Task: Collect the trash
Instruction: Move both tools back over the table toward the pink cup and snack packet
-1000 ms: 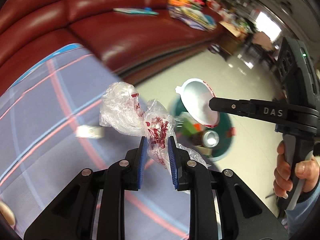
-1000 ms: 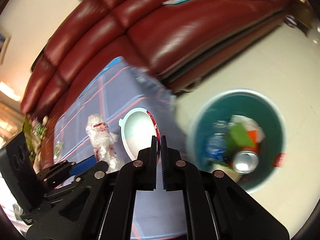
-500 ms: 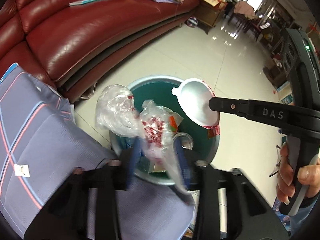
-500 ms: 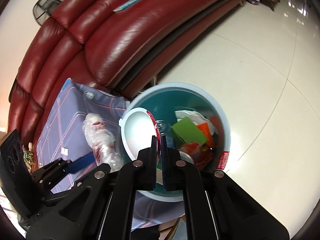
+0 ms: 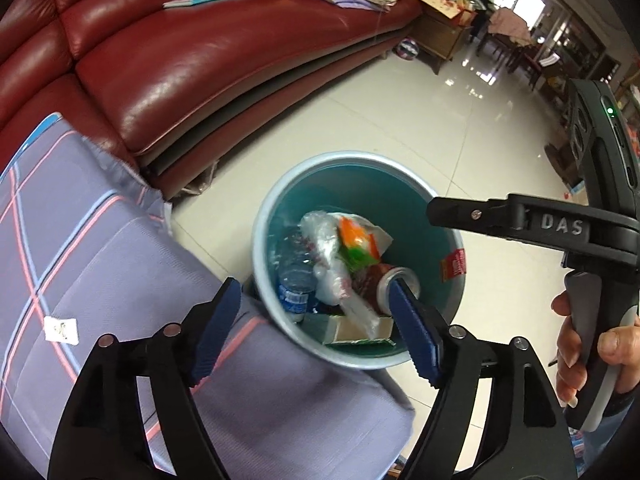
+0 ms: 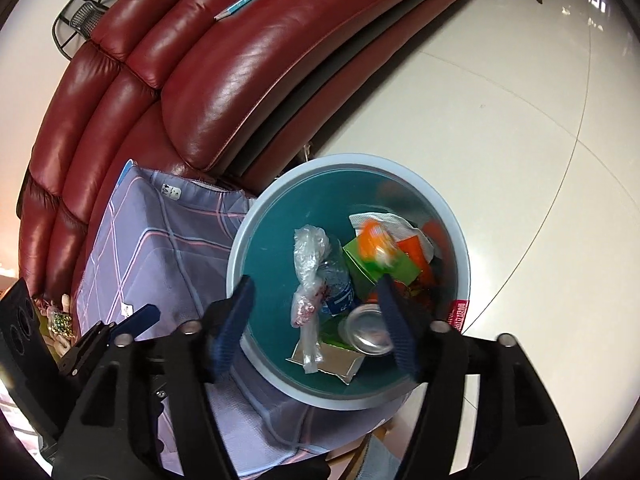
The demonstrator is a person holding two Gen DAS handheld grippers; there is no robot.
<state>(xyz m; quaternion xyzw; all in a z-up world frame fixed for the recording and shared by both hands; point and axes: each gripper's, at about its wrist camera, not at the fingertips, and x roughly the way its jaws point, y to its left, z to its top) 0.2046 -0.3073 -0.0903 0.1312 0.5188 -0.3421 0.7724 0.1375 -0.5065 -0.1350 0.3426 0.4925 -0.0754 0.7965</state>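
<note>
A glossy red leather sofa curves behind a grey plaid cloth with pink and blue lines. On the pale tiled floor stands one round teal bin with a light rim. It contains a crumpled clear plastic bag, one water bottle, one aluminium can and green cartons. The left gripper and the right gripper, marked "DAS", hover above it, their jaws opening with nothing between them.

An orange-and-white thing in the bin was too blurred to identify. The right gripper's fingers were smeared by motion. The bin's near rim sat partly behind gripper fingers. A bottle lay half buried under trash.
</note>
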